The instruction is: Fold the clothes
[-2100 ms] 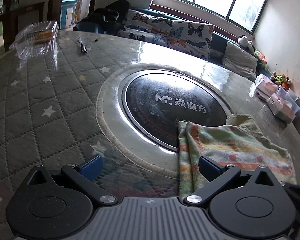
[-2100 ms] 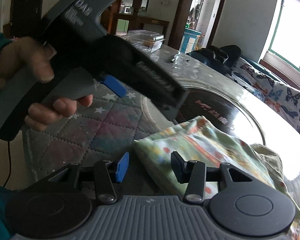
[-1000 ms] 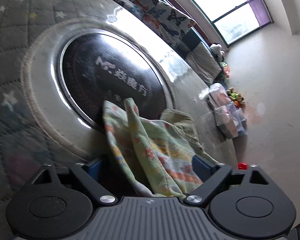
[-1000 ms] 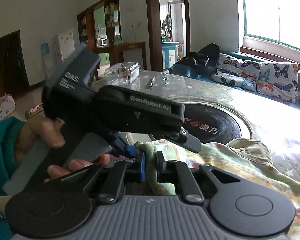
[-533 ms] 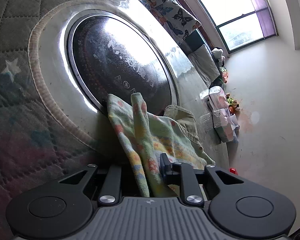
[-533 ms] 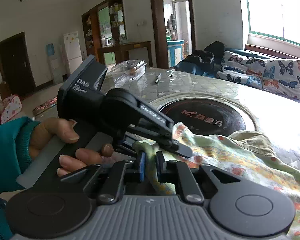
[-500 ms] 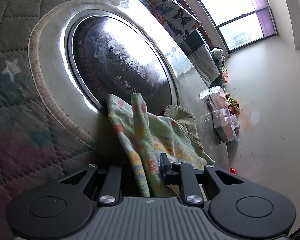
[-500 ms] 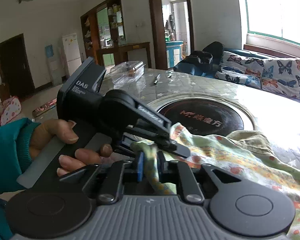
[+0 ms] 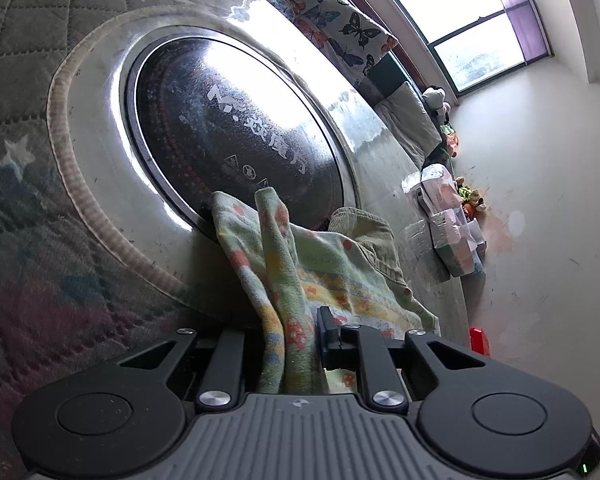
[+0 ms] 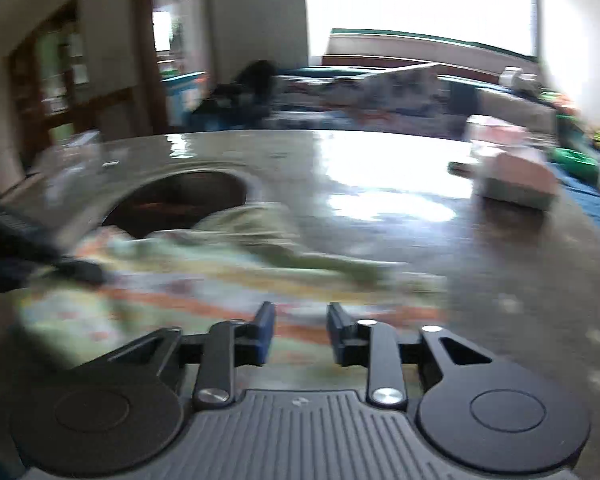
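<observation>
Left gripper: fingers clamped together on a bunched fold of the pale green patterned knit garment, which rises between them. The garment lies on the round table, overlapping the near edge of the black circular glass cooktop set in the table's middle. Right gripper: blue-padded fingers apart with nothing between them, above the spread garment. Right view is motion-blurred; a pale box sits further back on the table.
</observation>
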A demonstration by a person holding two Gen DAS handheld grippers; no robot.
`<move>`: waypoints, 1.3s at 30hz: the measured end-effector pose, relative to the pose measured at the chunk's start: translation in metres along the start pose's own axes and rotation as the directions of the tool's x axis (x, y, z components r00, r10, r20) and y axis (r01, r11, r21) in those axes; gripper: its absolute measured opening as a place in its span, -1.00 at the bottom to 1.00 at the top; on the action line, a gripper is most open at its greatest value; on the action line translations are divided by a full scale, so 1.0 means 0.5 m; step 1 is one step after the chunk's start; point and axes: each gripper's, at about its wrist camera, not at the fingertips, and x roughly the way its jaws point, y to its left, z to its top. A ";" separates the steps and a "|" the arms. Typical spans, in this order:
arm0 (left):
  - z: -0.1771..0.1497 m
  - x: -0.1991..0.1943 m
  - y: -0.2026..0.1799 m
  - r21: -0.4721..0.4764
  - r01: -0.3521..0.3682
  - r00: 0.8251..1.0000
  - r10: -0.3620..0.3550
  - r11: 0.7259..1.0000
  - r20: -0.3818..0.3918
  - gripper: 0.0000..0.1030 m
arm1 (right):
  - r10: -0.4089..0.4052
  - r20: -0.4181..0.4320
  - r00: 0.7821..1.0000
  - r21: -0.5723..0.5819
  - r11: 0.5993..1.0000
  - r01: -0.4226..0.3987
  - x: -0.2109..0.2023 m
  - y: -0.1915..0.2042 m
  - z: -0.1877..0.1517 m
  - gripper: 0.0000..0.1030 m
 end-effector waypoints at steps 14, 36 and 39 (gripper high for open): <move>0.006 0.009 -0.020 0.077 -0.055 0.998 0.054 0.996 0.015 -0.66 | -0.072 -0.011 0.997 0.143 0.987 0.073 0.051 -0.101 -0.010 -0.33; 0.055 0.092 -0.256 0.394 -0.002 1.000 -0.009 0.919 0.026 -0.80 | -0.215 0.171 0.962 0.105 0.974 0.199 -0.076 -0.156 0.123 -0.86; 0.060 0.121 -0.298 0.427 0.009 0.999 -0.022 0.904 0.025 -0.80 | -0.249 0.180 0.952 0.109 0.967 0.232 -0.078 -0.183 0.138 -0.86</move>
